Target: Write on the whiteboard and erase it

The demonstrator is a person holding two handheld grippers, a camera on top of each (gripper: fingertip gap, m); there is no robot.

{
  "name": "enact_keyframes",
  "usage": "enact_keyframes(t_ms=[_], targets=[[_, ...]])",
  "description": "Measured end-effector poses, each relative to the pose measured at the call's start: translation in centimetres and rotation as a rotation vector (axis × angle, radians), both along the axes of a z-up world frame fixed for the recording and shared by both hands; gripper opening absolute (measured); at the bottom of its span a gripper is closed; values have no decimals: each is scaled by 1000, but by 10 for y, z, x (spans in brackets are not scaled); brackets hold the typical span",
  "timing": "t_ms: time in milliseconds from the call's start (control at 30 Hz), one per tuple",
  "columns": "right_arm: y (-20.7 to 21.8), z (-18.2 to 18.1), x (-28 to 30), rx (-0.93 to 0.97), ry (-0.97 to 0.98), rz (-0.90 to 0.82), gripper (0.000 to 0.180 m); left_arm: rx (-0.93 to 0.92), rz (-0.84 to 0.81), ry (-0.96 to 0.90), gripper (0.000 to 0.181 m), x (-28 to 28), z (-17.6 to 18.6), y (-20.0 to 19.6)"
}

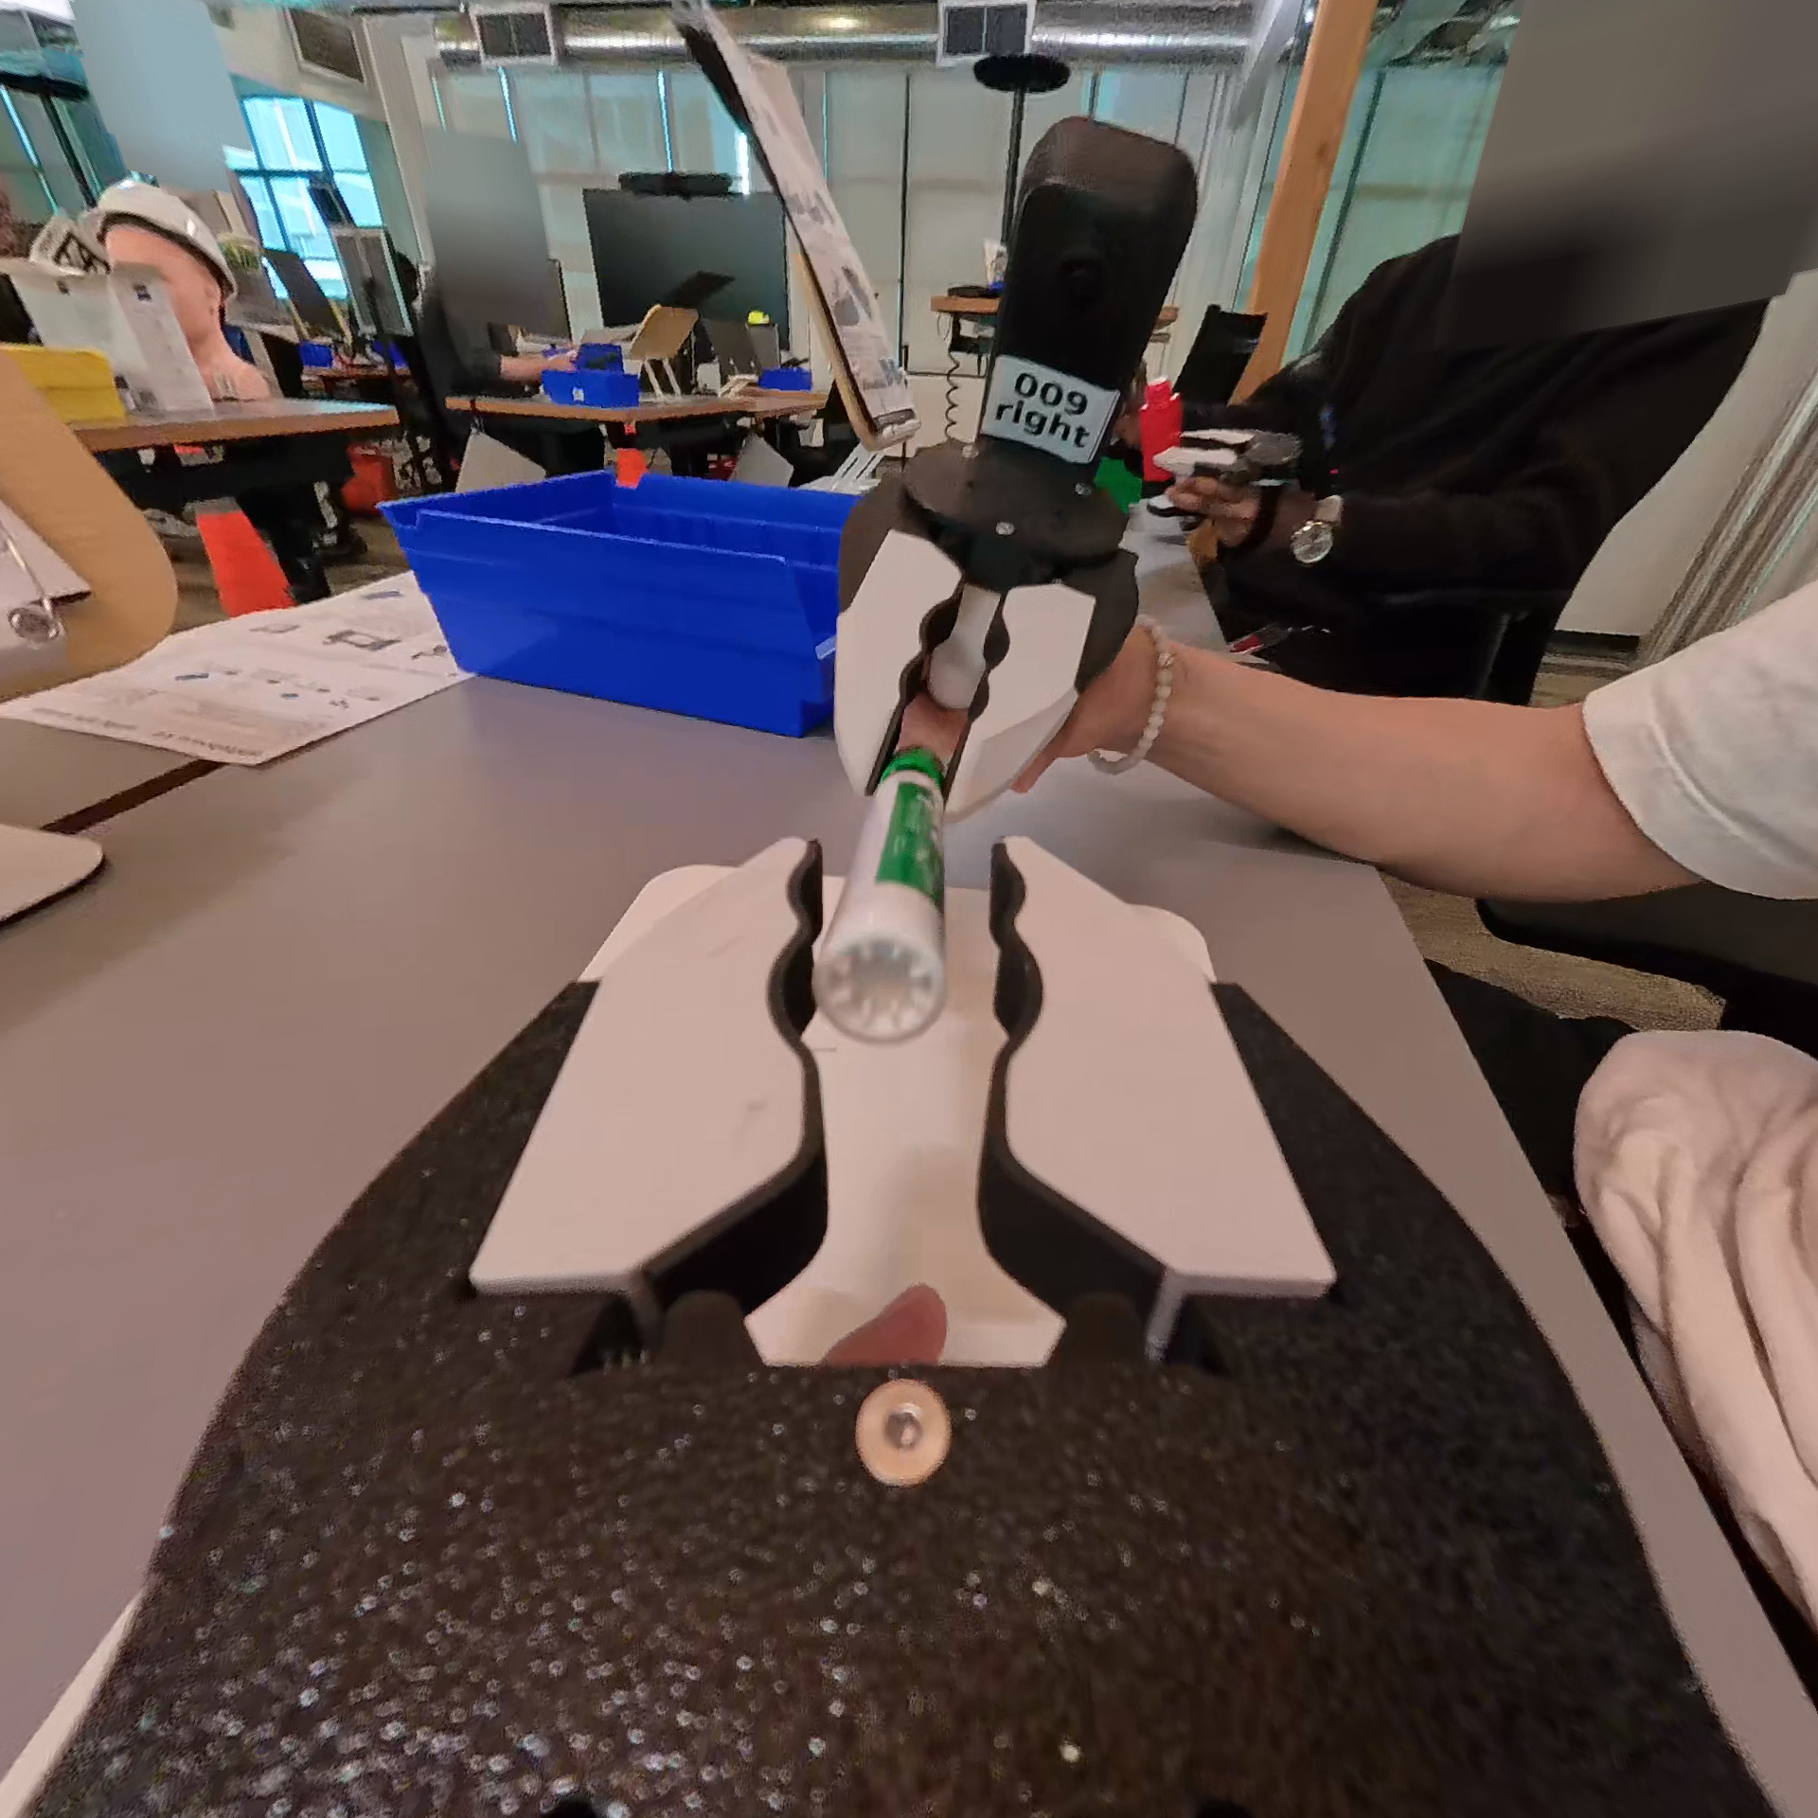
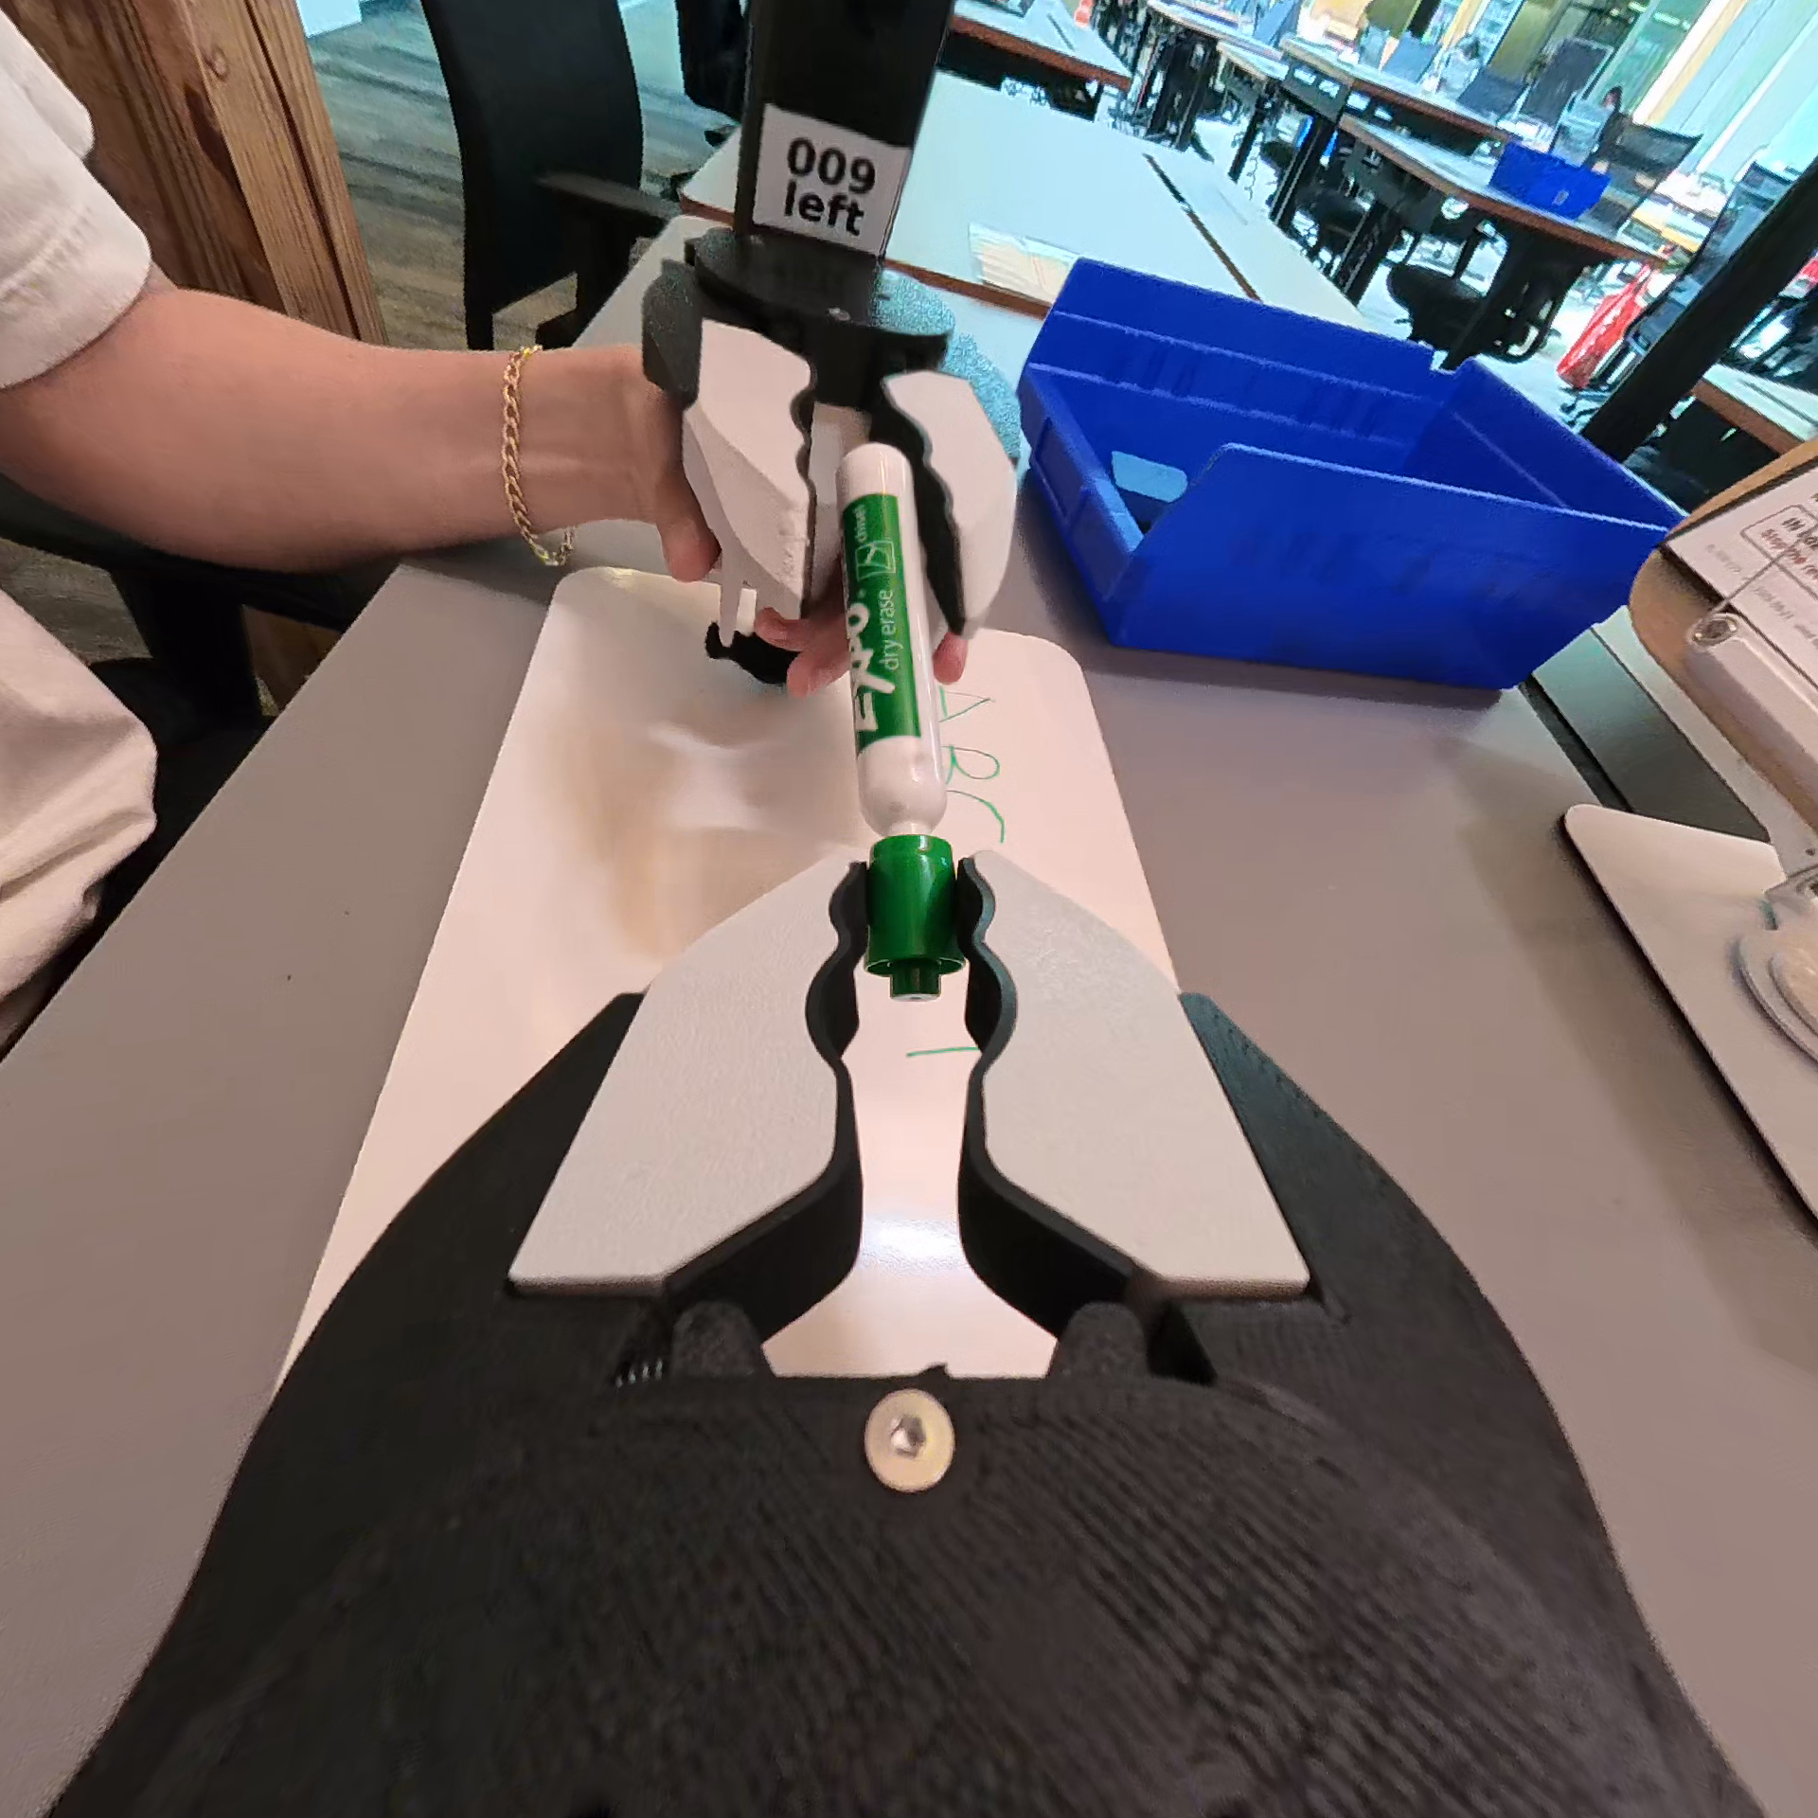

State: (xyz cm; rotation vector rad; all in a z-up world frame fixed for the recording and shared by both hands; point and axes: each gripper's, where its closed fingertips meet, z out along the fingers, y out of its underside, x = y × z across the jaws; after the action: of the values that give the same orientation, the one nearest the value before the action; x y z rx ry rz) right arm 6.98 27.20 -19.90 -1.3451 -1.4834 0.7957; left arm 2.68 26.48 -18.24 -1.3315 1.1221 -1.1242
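left wrist view
your left gripper (image 1: pixel 903 856): its two white fingers with black pads stood apart, the gap wider than the pen barrel.
marker: the white-barrelled dry-erase marker with a green label (image 1: pixel 890 885) pointed its blunt rear end at the camera, between your fingertips and close to the left pad; whether either pad touched it cannot be told here.
your right gripper (image 1: pixel 920 777): it faced you from beyond, tilted down, with its fingers closed around the marker's green far end; your right hand (image 1: pixel 1092 708) held it from behind.
whiteboard: the glossy white board with rounded corners (image 1: pixel 900 1181) lay flat on the grey table (image 1: pixel 393 885) beneath your fingers.
bin: a blue plastic bin (image 1: pixel 610 590) sat on the table behind the right gripper.

right wrist view
right gripper (image 2: pixel 910 871): you had it pinched on the marker's green cap (image 2: pixel 910 915) near the fingertips.
marker (image 2: pixel 885 639): the barrel rose from the cap, meeting it by a narrow white neck, with its rear end between the left gripper's fingers.
left gripper (image 2: pixel 876 620): its fingers flanked the barrel's upper part, with your left hand (image 2: pixel 679 531) behind it.
whiteboard (image 2: pixel 590 787): it lay under both tools, with green strokes (image 2: pixel 969 757) along its right side.
bin (image 2: pixel 1377 551): it stood just beside the board's far right corner.
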Motion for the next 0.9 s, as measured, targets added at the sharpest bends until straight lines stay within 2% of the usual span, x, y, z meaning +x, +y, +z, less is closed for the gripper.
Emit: enact_keyframes(t_ms=[67,167,400,667,900], targets=[[-1,-1,-2,3,-6,5,18,-1,-2,19,33,1,-2,-1],[-3,-1,-4,6,-12,15,17,14,-6,80,20,3,-9,-2],[-7,-9,-7,-8,-50,37,17,56,-5,151,20,2,-12,-5],[-5,-11,-10,-14,-47,25,17,-99,-5,146,20,0,-15,-1],[2,-1,-8,36,2,-6,17,-224,4,59,20,1,-11,5]])
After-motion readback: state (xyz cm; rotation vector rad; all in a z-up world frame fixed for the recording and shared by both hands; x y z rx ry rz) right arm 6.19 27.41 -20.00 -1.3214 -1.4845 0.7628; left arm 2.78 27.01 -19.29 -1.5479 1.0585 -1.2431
